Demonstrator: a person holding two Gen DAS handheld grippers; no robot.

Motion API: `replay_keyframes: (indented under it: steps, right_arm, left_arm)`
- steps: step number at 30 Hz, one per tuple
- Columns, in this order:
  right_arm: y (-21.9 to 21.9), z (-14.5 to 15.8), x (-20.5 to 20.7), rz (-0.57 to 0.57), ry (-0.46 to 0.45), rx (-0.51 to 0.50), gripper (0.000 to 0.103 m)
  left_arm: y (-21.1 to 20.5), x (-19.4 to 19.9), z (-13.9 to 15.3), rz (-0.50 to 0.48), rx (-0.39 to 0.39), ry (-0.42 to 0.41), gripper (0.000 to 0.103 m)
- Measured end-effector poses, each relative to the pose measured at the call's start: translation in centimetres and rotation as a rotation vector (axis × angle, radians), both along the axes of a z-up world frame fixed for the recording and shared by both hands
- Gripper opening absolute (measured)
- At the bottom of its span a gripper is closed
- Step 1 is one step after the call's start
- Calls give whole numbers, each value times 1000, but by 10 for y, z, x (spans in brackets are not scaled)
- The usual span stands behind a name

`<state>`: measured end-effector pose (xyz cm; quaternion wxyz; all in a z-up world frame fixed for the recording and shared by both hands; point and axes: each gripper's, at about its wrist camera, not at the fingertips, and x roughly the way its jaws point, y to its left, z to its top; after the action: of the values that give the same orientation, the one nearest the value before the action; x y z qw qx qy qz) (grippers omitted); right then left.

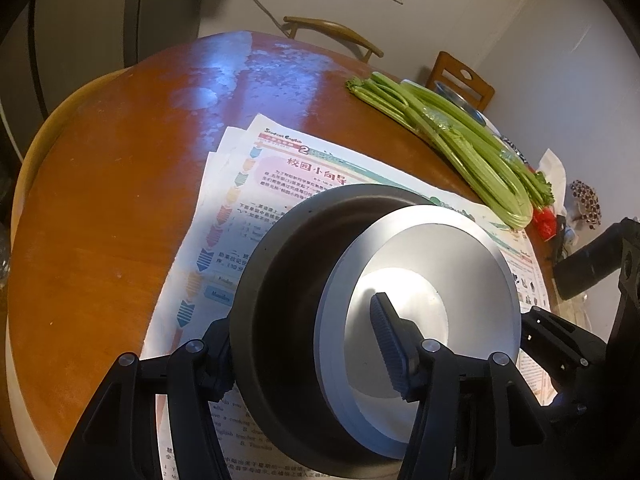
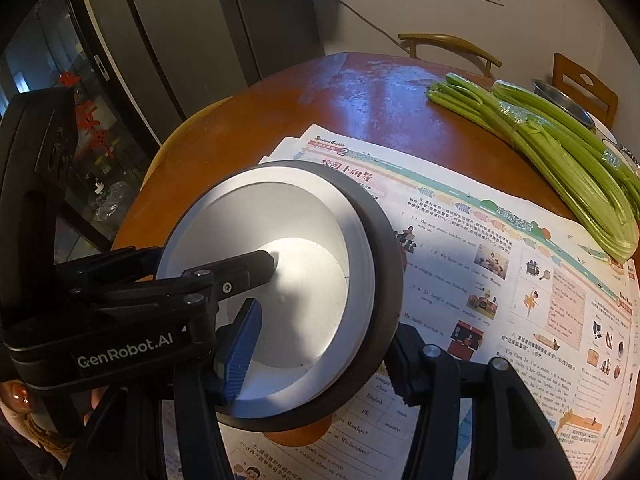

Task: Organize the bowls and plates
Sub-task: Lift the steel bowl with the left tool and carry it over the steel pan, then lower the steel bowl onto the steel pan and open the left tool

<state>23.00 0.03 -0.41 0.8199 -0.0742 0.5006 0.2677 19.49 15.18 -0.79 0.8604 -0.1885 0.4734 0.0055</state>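
A thick-rimmed dark bowl stands on newspaper on the round table. A white bowl sits inside it, pushed toward the right, so a wide gap of dark interior shows on the left. My left gripper straddles the left side, one finger outside the dark wall and the ribbed pad inside the white bowl, clear of its wall. In the right wrist view my right gripper has its blue pad inside the white bowl and its other finger against the dark bowl.
Printed newspaper sheets cover the near half of the wooden table. A bundle of celery lies at the back right beside a metal bowl. Two wooden chairs stand behind the table. A dark cabinet is on the left.
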Motion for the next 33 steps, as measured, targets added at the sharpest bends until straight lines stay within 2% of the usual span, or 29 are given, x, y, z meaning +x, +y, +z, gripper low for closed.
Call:
replay_keyframes:
  steps: [4,24,33]
  right_arm:
    - [2,-2,0,-1,-15,-15,55]
    - [3,0,-5,-7,-69,-60,55]
    - [-6,5,-6,-41,-78,-33,55]
  left_arm:
    - [-1,2,-2,4,33,8,61]
    - [11,-6,1,36,13,-12,61]
    - [17,-17,11,71,23,-39,61]
